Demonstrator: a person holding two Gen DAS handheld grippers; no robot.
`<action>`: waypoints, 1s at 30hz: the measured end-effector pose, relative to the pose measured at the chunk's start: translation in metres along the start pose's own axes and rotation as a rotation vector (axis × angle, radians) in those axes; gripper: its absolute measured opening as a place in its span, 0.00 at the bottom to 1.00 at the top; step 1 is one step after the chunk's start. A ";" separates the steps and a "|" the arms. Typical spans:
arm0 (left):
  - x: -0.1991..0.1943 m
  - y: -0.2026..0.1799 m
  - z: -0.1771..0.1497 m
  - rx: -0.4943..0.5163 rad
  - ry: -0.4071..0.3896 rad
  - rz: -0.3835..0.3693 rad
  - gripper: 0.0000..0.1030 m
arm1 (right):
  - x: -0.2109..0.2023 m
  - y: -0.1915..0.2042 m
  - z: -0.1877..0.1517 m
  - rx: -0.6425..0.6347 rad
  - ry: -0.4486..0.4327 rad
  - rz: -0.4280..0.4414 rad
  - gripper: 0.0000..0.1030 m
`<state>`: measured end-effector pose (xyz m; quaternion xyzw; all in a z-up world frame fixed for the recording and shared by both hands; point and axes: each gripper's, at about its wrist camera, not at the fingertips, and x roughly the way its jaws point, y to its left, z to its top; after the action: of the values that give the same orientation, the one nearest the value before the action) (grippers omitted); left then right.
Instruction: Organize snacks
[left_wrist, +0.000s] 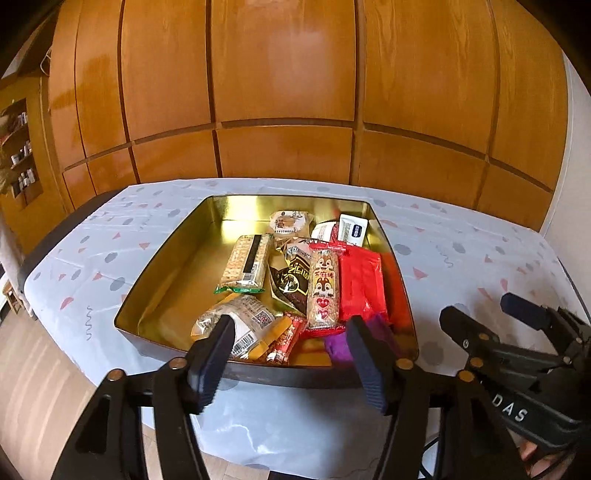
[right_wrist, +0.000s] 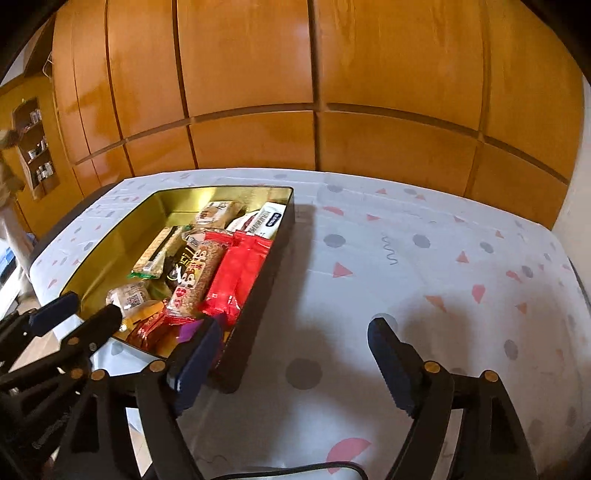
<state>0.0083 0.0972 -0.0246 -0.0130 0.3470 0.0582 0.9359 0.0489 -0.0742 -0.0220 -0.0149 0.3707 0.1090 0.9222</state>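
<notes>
- Resting on the patterned tablecloth (right_wrist: 406, 258), a gold-lined tin (left_wrist: 166, 266) holds all the snacks in view: a cracker pack (left_wrist: 245, 264), a squirrel-print bar (left_wrist: 324, 288), red packets (left_wrist: 360, 282), a purple wrapper (left_wrist: 338, 345) and others, heaped loosely toward its right side.
- Left gripper (left_wrist: 291, 354): jaws wide apart, holding nothing, poised over the tin's near edge.
- Right gripper (right_wrist: 291, 354): likewise spread and empty, above bare cloth just right of the tin.
- Progress, as judged: gathering appears finished, since no snack lies outside; neat arrangement inside may remain.
</notes>
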 end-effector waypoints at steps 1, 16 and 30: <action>-0.001 0.000 0.000 0.003 -0.005 0.001 0.65 | -0.001 0.000 -0.001 0.003 -0.003 -0.006 0.80; 0.003 -0.001 -0.002 0.000 -0.017 0.030 0.67 | -0.006 0.000 -0.009 0.004 -0.022 -0.034 0.82; 0.003 0.000 -0.003 -0.005 -0.026 0.035 0.67 | -0.003 0.006 -0.012 -0.013 -0.019 -0.032 0.83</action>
<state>0.0088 0.0977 -0.0285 -0.0084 0.3347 0.0754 0.9393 0.0373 -0.0703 -0.0278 -0.0259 0.3611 0.0969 0.9271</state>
